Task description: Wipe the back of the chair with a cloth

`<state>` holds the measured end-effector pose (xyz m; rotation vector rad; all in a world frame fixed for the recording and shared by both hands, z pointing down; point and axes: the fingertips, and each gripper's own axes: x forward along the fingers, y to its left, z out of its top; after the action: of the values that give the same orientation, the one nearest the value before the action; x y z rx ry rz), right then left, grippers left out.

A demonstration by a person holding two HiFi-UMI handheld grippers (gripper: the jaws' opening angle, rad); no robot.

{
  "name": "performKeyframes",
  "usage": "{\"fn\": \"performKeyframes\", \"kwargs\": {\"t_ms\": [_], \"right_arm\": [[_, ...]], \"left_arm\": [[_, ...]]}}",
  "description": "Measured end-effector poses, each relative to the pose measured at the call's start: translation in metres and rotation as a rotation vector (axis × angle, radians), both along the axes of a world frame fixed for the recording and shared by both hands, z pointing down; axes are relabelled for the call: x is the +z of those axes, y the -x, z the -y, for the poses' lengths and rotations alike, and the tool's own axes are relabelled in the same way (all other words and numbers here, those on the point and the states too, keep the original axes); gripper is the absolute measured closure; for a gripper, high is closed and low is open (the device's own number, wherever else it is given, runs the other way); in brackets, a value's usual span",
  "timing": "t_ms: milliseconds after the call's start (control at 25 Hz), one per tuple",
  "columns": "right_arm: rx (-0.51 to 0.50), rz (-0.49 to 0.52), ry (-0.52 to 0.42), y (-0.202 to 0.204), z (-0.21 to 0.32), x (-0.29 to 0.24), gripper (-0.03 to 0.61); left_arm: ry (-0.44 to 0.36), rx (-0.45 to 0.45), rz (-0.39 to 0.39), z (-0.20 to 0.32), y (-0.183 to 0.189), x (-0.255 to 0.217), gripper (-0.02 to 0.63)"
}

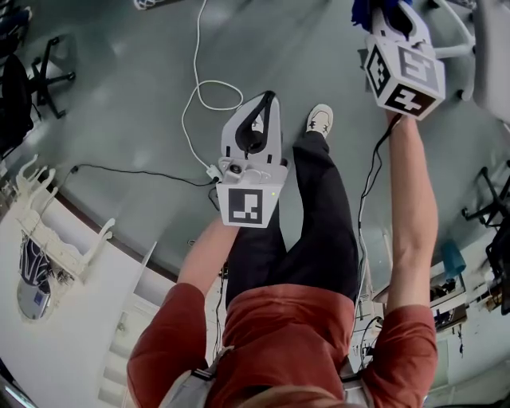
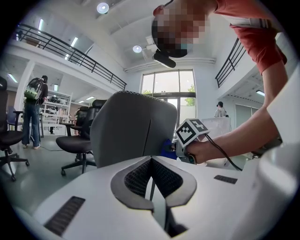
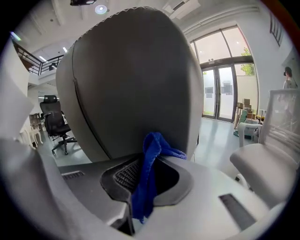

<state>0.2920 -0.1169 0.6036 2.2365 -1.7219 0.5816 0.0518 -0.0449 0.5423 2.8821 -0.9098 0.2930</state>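
Observation:
The grey chair back [image 3: 136, 79] fills the right gripper view, close in front of the jaws. My right gripper [image 3: 152, 161] is shut on a blue cloth [image 3: 146, 178], whose bunched top end touches the lower part of the chair back. In the head view the right gripper [image 1: 390, 9] is raised at the top right, with the blue cloth [image 1: 362, 9] showing beside it. My left gripper [image 1: 269, 97] hangs lower at mid-frame, shut with nothing in it. The left gripper [image 2: 151, 161] view faces the chair back [image 2: 136, 126] from farther off and shows the right gripper [image 2: 190, 133] with the cloth [image 2: 166, 149] at the back's lower right edge.
A white cable [image 1: 199, 88] loops over the grey floor by the person's shoe [image 1: 320, 119]. Black office chairs [image 2: 77, 140] and a person with a backpack [image 2: 33, 108] stand at the far left. A white seat [image 3: 262, 164] lies to the right of the chair back.

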Motion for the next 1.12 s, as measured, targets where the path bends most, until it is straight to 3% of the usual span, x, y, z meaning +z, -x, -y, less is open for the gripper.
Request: {"fn": "performKeyframes", "kwargs": {"t_ms": [480, 800, 1120], "right_arm": [[-0.14, 0.003, 0.009, 0.093, 0.038, 0.004, 0.52], [-0.076, 0.026, 0.01, 0.123, 0.057, 0.008, 0.52], [-0.211, 0.026, 0.007, 0.201, 0.097, 0.002, 0.52]], "left_arm": [[-0.001, -0.072, -0.015, 0.018, 0.054, -0.003, 0.6], [0.018, -0.118, -0.008, 0.026, 0.099, 0.006, 0.6], [0.015, -0.124, -0.019, 0.032, 0.128, 0.008, 0.6]]}}
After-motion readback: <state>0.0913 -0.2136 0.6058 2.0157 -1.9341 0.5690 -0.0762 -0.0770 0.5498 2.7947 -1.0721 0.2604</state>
